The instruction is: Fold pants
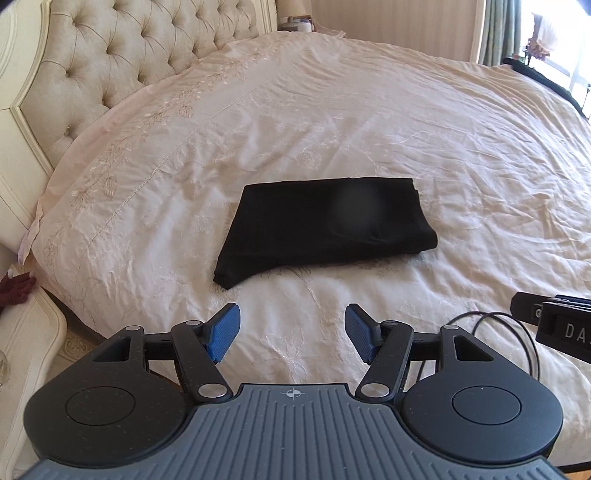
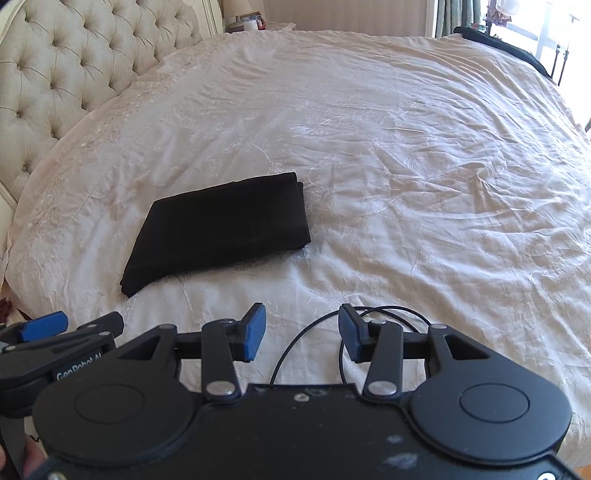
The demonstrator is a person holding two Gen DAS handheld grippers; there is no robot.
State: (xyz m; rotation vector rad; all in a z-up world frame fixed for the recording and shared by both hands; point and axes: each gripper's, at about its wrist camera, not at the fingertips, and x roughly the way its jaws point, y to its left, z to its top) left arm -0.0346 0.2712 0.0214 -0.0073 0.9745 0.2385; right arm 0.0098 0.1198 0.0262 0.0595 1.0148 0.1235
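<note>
Bedroom, cream bed (image 1: pixel 332 122) with tufted headboard (image 1: pixel 110 55) — black pants (image 1: pixel 321 225) lie folded into a compact rectangle mid-bed, apart from both grippers. Left gripper (image 1: pixel 291 338) and right gripper (image 2: pixel 302 332) hover near the front edge, fingers spread, nothing between them. Fold looks done; if tidying, press the loose near-left corner flat — don't drag the stack, and mind the cable (image 2: pixel 314 332).

Soft blurred patch on the folded black pants (image 1: pixel 325 225), right gripper (image 1: pixel 554 325) cut off by the left view's edge, nightstand items (image 2: pixel 245 22) too small to identify, dark red object (image 1: pixel 16 290) partly cropped
</note>
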